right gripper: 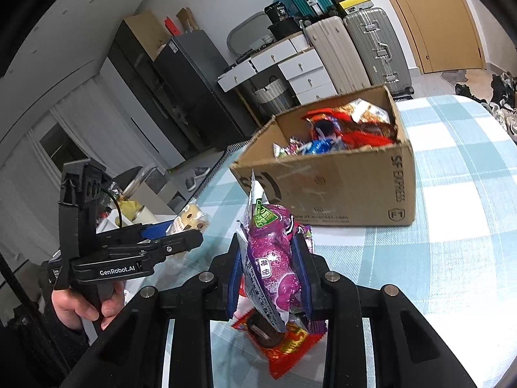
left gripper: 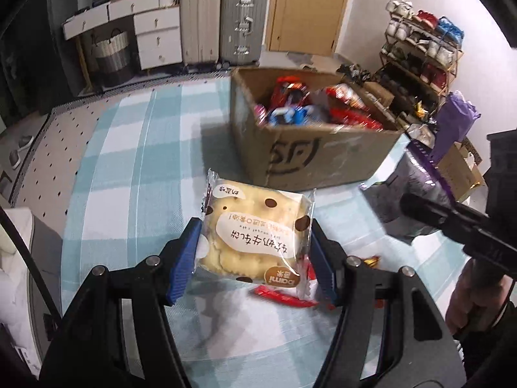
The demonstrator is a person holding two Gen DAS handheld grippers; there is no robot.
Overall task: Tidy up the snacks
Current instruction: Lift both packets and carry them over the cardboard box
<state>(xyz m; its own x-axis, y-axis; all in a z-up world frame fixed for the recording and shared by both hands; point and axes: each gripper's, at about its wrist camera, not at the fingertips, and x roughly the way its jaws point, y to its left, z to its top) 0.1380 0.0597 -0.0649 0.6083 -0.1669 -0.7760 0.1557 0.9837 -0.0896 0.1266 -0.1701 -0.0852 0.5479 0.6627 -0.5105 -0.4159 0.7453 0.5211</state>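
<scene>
My left gripper (left gripper: 253, 249) is shut on a cream cracker packet (left gripper: 255, 232) with brown dots, held above the checked tablecloth. It also shows in the right wrist view (right gripper: 190, 220) at the left gripper's tips. My right gripper (right gripper: 269, 255) is shut on a purple snack bag (right gripper: 274, 258), held upright; the bag also shows in the left wrist view (left gripper: 410, 194). An open cardboard box (left gripper: 310, 155) holding several snack packs stands ahead of both grippers, and it shows in the right wrist view (right gripper: 339, 190) too.
A red wrapper (left gripper: 284, 296) lies on the cloth under my left gripper. A red and yellow snack pack (right gripper: 284, 346) lies under my right gripper. The table edge (left gripper: 42, 148) runs along the left. Suitcases, drawers and a shoe rack stand behind.
</scene>
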